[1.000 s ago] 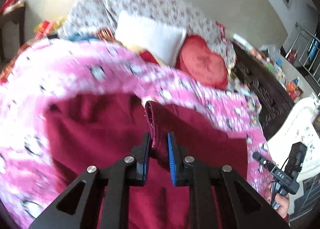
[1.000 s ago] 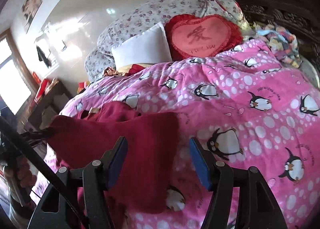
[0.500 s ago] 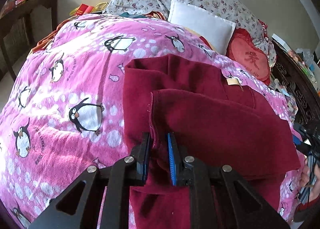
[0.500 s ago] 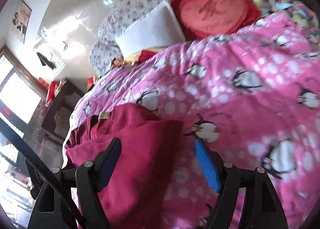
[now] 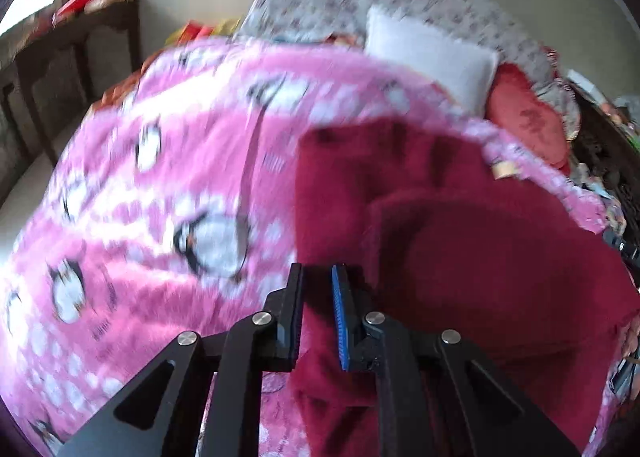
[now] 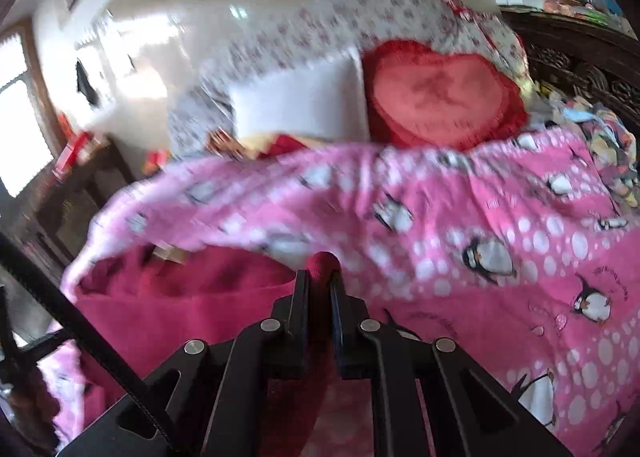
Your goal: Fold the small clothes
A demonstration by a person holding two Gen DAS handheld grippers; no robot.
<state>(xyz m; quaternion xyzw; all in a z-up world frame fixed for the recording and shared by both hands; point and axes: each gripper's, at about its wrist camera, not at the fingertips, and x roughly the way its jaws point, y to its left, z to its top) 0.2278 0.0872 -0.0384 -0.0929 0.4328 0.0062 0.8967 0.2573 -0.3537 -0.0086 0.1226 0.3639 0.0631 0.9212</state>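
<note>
A maroon garment (image 5: 460, 257) lies partly folded on the pink penguin blanket (image 5: 160, 217), its upper layer doubled over the lower one. My left gripper (image 5: 318, 269) is shut on the garment's near left edge, with cloth pinched between the pads. In the right wrist view the same garment (image 6: 192, 297) spreads to the left. My right gripper (image 6: 319, 275) has its jaws closing tight on a raised fold of it, and a nub of maroon cloth pokes out above the fingertips. Both views are motion-blurred.
A white pillow (image 6: 300, 101) and a red heart cushion (image 6: 440, 93) lean on floral pillows at the head of the bed. Dark carved wood (image 6: 580, 57) stands at the right. A dark side table (image 5: 72, 41) is beside the bed at the left.
My right gripper went from wide open over the garment's edge to shut on a fold of it. My left gripper kept its hold and dropped lower toward the blanket.
</note>
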